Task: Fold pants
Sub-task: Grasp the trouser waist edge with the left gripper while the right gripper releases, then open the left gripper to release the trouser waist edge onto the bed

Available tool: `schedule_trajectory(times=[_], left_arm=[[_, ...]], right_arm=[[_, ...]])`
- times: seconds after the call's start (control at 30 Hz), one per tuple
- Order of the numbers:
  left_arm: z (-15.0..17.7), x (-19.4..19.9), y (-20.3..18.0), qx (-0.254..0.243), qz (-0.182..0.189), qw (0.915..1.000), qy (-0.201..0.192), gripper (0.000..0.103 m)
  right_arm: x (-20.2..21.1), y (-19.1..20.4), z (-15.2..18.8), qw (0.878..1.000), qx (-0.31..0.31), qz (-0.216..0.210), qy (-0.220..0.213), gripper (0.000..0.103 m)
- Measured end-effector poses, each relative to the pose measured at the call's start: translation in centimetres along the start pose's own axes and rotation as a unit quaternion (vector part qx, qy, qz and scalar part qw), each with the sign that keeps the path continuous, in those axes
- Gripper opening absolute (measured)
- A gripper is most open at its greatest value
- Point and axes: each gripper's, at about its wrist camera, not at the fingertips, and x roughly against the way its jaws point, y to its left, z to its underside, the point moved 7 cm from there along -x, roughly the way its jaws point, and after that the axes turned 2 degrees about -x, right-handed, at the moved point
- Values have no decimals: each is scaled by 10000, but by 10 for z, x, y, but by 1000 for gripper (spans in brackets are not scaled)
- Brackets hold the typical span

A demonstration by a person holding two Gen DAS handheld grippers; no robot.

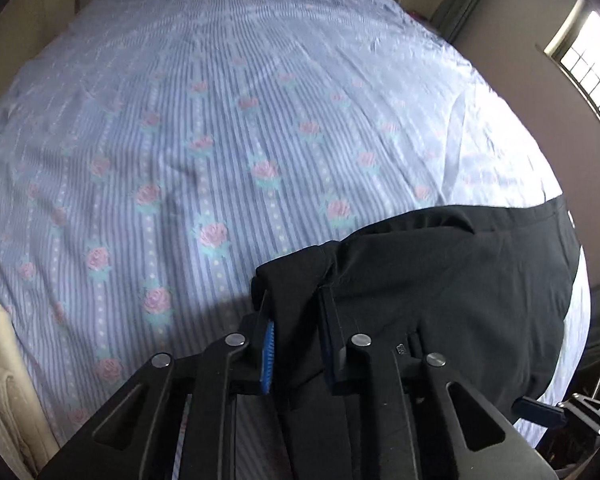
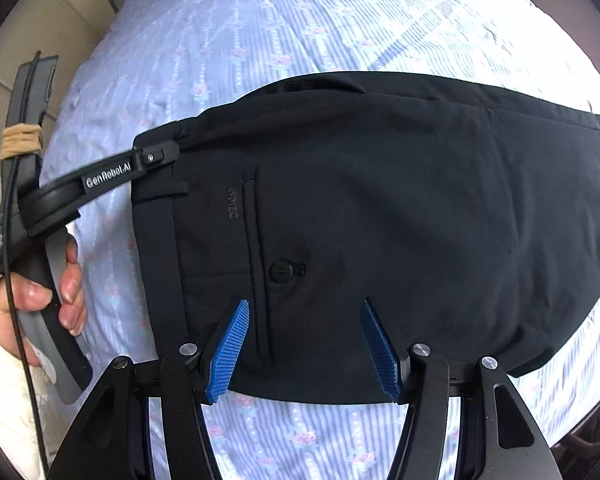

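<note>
Here, line by line, is what we can make out.

Pants: black pants (image 2: 380,208) lie flat across a bed with a blue striped, rose-printed sheet (image 1: 180,140); the waistband is toward our left, a buttoned back pocket (image 2: 284,270) facing up.

Left claw: the left gripper (image 1: 296,312) is clenched on a bunched corner of the waistband, we judge to pin or lift that end for a fold.

Right claw: the right gripper (image 2: 304,344) is released, its blue pads (image 2: 230,350) spread wide just over the near edge of the pants, by the pocket; we take this as lining up a grab.

Hand: a bare hand (image 2: 40,300) holds the left gripper's handle.

Hidden: the trouser legs run out of frame to the right, so we cannot tell whether they are already doubled over.

Hard to make out: small lettering beside the pocket is unreadable; whether the right pads touch the cloth we cannot tell.
</note>
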Motion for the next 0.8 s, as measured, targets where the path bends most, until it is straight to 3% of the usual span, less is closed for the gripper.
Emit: schedule_trajectory(times=[0.17, 0.27, 0.33, 0.43, 0.47, 0.5, 0.63, 0.8], left_arm=[[-19, 2, 8, -10, -55, 9999, -126, 12], [-14, -14, 8, -171, -171, 9996, 128, 14], [-6, -19, 10, -145, -186, 9994, 261, 20], [4, -4, 16, 23, -331, 9991, 260, 38], [8, 8, 17, 27, -388, 9991, 162, 49], [14, 22, 19, 62, -449, 9990, 20, 60], [57, 71, 12, 224, -361, 9988, -249, 64], [134, 78, -13, 737, -89, 9971, 144, 67]], right_arm=[[7, 6, -4, 9998, 117, 36, -146, 59], [6, 4, -4, 9999, 67, 33, -140, 59], [6, -3, -3, 9999, 36, 48, -106, 59], [6, -14, 3, 9999, -2, 67, -80, 59], [8, -20, 7, 10000, -47, 59, -47, 59], [10, -27, 10, 9999, -103, 43, -32, 59], [27, -59, 27, 9994, -317, -12, -112, 59], [40, -105, 66, 9993, -368, 75, 70, 59]])
